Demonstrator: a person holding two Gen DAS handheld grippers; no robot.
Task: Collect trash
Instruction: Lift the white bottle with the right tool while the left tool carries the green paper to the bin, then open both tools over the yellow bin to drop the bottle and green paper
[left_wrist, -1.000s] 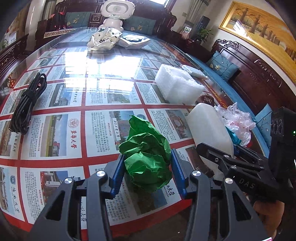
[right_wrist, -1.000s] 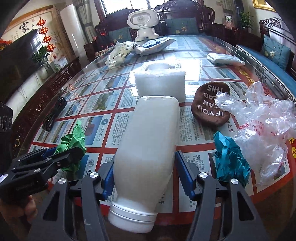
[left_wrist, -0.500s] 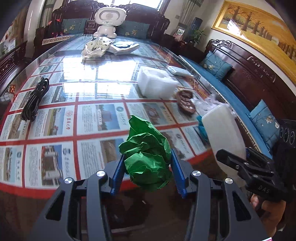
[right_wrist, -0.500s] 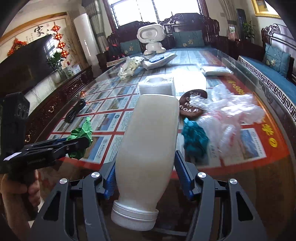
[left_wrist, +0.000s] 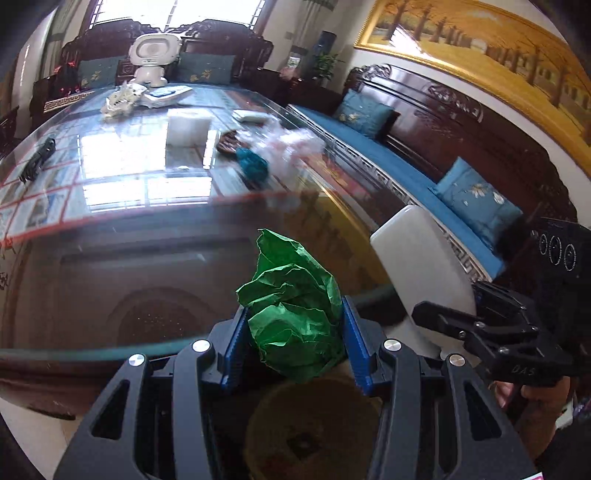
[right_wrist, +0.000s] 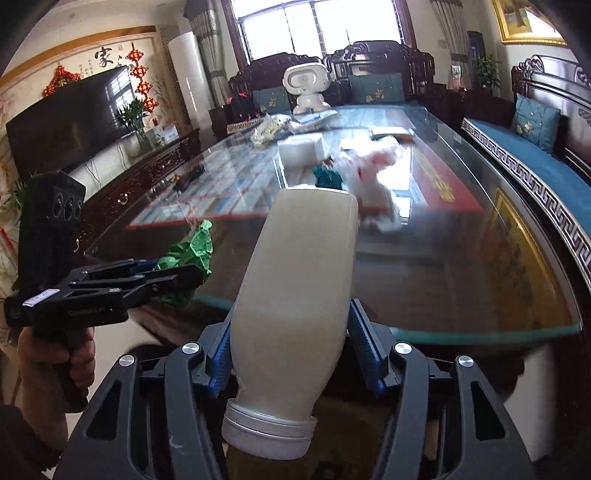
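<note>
Dark carved-wood furniture and blue-cushioned benches ring a long glass-topped table, whose near edge now sits just ahead of both tools. Both grippers hang off that edge, over the floor, each loaded with one piece of rubbish.

My judgement is that the step in hand is carrying these two pieces to a bin. In the left wrist view a round tan shape shows at 6 o'clock, directly under the fingers; it may be a bin's mouth, though I cannot tell. Done well, the carry keeps both grips firm until each item is squarely over the opening, and lets go one at a time so that nothing bounces out.

The left gripper is clamped on a crumpled green paper ball, the blue pads pressing its two sides, jaws roughly half closed. Being light and springy, the paper should drop cleanly.

The right gripper is clamped on a white plastic bottle, held low on the body, cap end toward the camera at 6 o'clock and base pointing to 12. It leans slightly, so it could swing on release.

Left on the table toward 12 o'clock are a teal paper wad, a clear plastic bag touching it, and a white foam block.
</note>
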